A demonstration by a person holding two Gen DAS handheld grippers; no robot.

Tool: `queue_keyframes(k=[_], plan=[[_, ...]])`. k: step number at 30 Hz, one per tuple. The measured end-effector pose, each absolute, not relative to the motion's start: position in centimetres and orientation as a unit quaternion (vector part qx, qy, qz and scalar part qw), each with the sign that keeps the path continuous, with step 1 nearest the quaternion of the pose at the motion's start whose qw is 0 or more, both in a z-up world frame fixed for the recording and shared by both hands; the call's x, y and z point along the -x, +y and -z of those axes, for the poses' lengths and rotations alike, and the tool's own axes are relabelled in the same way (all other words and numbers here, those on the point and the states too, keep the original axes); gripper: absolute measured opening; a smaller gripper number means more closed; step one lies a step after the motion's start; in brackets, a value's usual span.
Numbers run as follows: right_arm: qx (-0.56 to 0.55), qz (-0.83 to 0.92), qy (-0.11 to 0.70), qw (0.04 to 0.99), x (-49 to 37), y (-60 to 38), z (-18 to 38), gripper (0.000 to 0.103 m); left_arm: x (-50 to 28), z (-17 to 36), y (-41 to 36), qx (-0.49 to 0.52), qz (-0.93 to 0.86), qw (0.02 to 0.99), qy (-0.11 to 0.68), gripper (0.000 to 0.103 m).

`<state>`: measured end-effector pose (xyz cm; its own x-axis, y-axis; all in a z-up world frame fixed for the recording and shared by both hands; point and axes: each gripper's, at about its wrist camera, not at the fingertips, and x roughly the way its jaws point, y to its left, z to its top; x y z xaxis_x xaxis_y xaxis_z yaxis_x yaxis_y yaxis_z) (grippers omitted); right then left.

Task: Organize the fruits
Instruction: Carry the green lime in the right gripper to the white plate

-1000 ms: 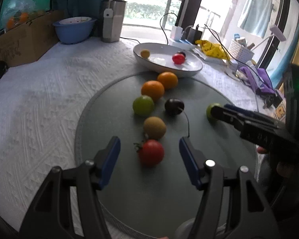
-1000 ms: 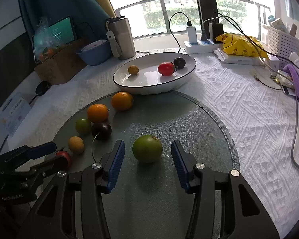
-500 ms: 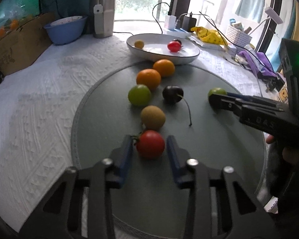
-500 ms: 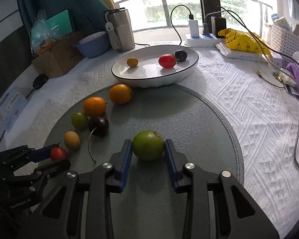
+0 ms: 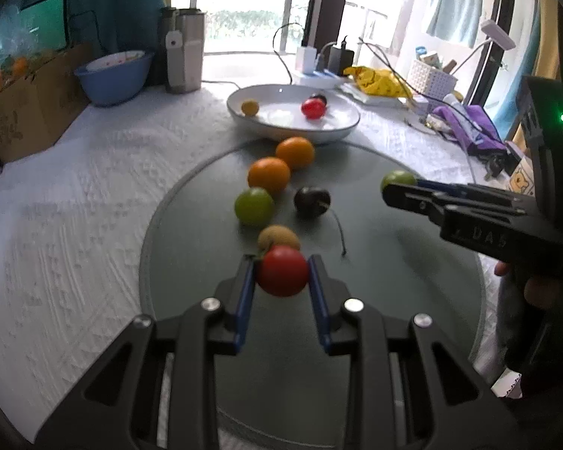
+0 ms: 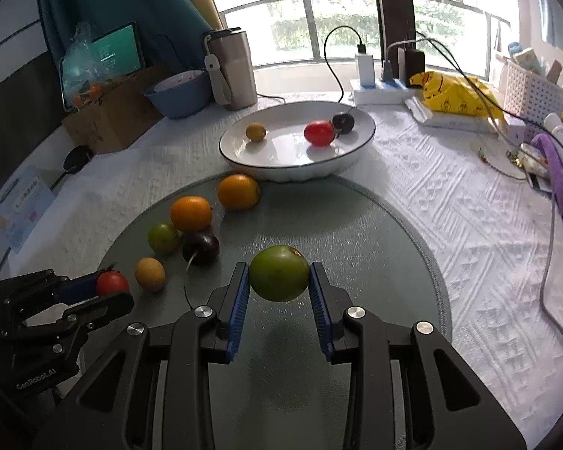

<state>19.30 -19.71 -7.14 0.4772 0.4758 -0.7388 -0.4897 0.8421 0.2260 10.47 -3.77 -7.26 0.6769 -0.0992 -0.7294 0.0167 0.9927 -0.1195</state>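
Bright backlight from window [image 6: 341, 26], blown highlights, fisheye bending, dark corners

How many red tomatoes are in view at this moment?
2. One red tomato is clamped in the left gripper over the grey mat; the other tomato lies in the white dish.

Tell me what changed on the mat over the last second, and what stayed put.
Both grippers closed: the left gripper onto the red tomato, the right gripper onto the green fruit. The oranges, dark plum and the white bowl with its fruit stayed put.
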Motion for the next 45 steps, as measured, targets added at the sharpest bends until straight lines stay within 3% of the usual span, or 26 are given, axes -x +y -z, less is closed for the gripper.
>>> queue_keyframes(k=[19, 45], plan=[[0.014, -0.269, 0.408, 0.872, -20.8, -19.3, 4.7, 0.034, -13.1, 4.7, -2.6, 0.05, 0.05, 0.926, 0.37, 0.029], [0.022, -0.262, 0.402, 0.877, -26.3, -17.4, 3.9, 0.034, -22.3, 3.6, -1.5, 0.03, 0.085, 0.932, 0.352, 0.029]])
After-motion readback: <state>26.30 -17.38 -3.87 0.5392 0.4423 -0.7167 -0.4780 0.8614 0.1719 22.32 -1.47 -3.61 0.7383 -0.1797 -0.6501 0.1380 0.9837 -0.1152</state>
